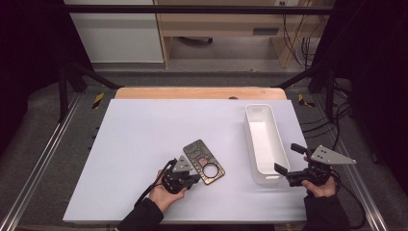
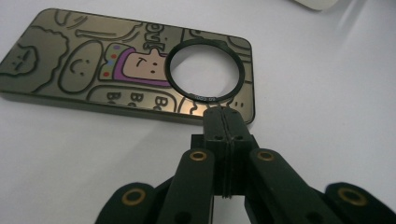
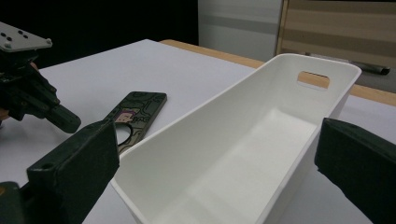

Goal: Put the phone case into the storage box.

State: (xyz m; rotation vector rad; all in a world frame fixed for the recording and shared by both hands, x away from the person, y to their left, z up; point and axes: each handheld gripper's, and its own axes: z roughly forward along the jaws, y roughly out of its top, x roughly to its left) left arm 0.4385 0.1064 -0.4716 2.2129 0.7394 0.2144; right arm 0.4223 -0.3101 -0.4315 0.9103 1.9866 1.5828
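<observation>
The phone case (image 1: 204, 161) is lying flat on the white bench (image 1: 144, 139), just below the middle of the high view, with the long white bin (image 1: 263, 139) standing to its right. The left gripper (image 1: 188, 180) is sitting at the case's near end; in the left gripper view its jaws are pressed together right at the black ring (image 2: 205, 70), and whether they are pinching the ring's near rim or only touching it I cannot tell. The right gripper (image 1: 284, 163) is waiting with its jaws wide, straddling the bin's near end without touching it.

The case is looking like a thin, stiff plate: glossy dark bronze, printed with outlined cartoon figures and one purple patch, with rounded corners. It is probably light and slick, so a grip on the flat face would be slipping. The ring, a thin hoop rising a little above the face, is offering the surest hold; an edge pinch would also be working. The bin is smooth matte plastic with a slot handle in its far wall.
</observation>
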